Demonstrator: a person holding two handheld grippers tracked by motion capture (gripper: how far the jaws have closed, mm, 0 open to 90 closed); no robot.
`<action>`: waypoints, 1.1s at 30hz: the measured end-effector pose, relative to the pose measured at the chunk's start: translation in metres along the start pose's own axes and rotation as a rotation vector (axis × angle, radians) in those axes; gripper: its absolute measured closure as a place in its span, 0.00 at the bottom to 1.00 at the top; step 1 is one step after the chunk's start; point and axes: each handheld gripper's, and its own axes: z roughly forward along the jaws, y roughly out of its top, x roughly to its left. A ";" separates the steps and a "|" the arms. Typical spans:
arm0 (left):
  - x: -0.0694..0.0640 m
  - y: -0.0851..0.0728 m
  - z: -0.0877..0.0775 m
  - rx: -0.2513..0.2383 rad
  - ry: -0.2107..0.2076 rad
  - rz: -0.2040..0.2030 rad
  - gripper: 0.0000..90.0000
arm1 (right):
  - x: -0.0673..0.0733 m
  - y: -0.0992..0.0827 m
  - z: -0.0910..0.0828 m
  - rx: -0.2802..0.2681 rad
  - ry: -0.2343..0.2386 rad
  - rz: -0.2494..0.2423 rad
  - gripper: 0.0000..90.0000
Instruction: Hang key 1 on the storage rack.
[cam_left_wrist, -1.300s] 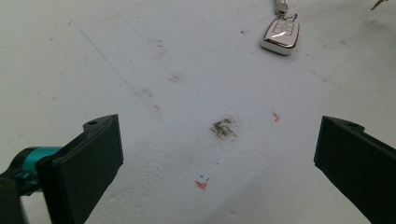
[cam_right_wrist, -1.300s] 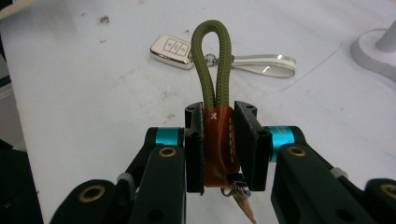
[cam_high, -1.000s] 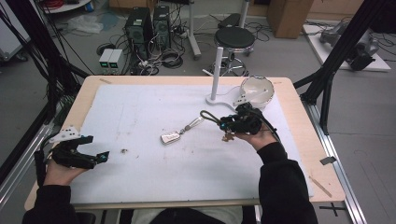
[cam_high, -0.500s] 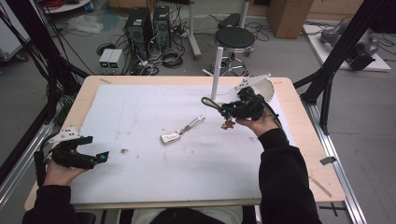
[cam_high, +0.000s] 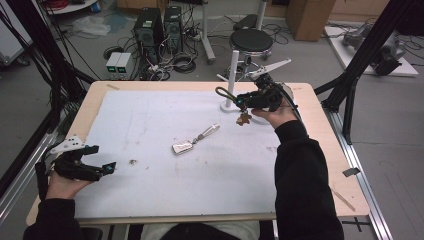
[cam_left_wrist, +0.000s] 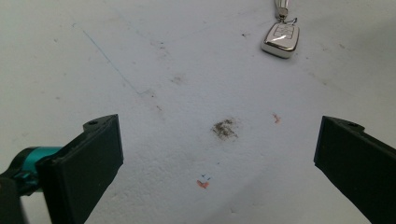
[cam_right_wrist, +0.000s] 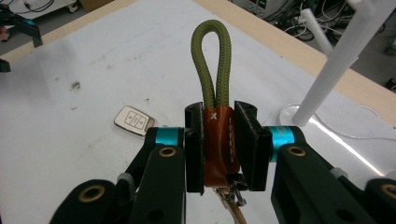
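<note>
My right gripper hangs above the table's far right, shut on a keychain by its brown leather tab. An olive rope loop sticks out past the jaws, and it points toward the white stand's pole close by. A small brown charm dangles beneath the gripper. A silver car key fob with a metal strap lies on the white mat near the middle. At the near left my left gripper rests low, open, with bare mat between its jaws and the key fob far ahead.
The white stand's round base sits on the mat at the far right. A clear dish lies behind the right hand. Small dirt marks dot the mat. A stool and cables stand beyond the table's far edge.
My right gripper has risen and moved toward the far right, carrying the keychain up beside the white pole. The left gripper and the key fob have stayed put.
</note>
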 end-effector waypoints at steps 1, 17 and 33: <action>0.000 0.000 0.000 0.001 -0.001 0.001 0.02 | -0.001 0.002 -0.001 -0.001 -0.001 0.001 0.83; 0.000 0.000 0.002 0.011 -0.010 0.008 0.02 | -0.026 0.015 -0.003 -0.014 -0.071 0.054 0.83; 0.000 0.000 0.001 0.002 -0.009 0.010 0.02 | -0.042 0.014 0.000 -0.064 -0.145 0.119 0.83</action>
